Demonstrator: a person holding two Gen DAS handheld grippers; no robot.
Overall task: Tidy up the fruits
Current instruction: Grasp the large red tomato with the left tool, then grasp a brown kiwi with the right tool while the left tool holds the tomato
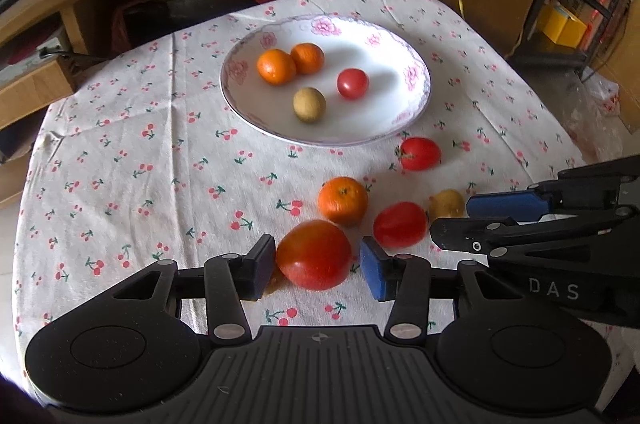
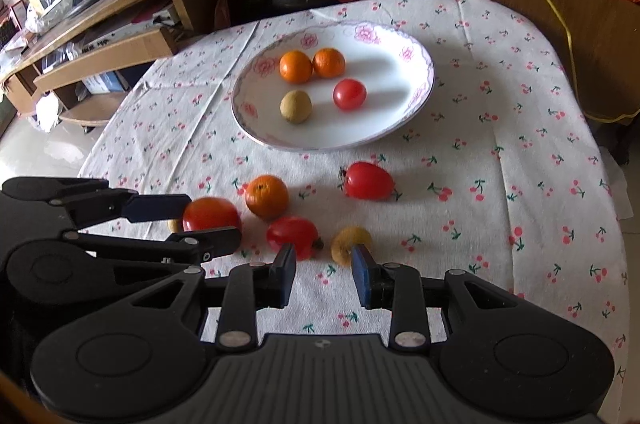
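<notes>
Jaws of the left gripper (image 1: 318,262) straddle a big tomato (image 1: 314,254) without clearly touching it, while the right gripper (image 2: 324,270) gapes beside a yellow fruit (image 2: 347,243), near the plate (image 2: 384,131) holding four fruits.

Two low, close wrist views side by side over the tablecloth (image 1: 120,151), both facing the plate (image 2: 400,127) (shared).

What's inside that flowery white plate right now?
The plate holds two small oranges, one red tomato and one brownish-green fruit. Nothing covers them; only their undersides are hidden.
</notes>
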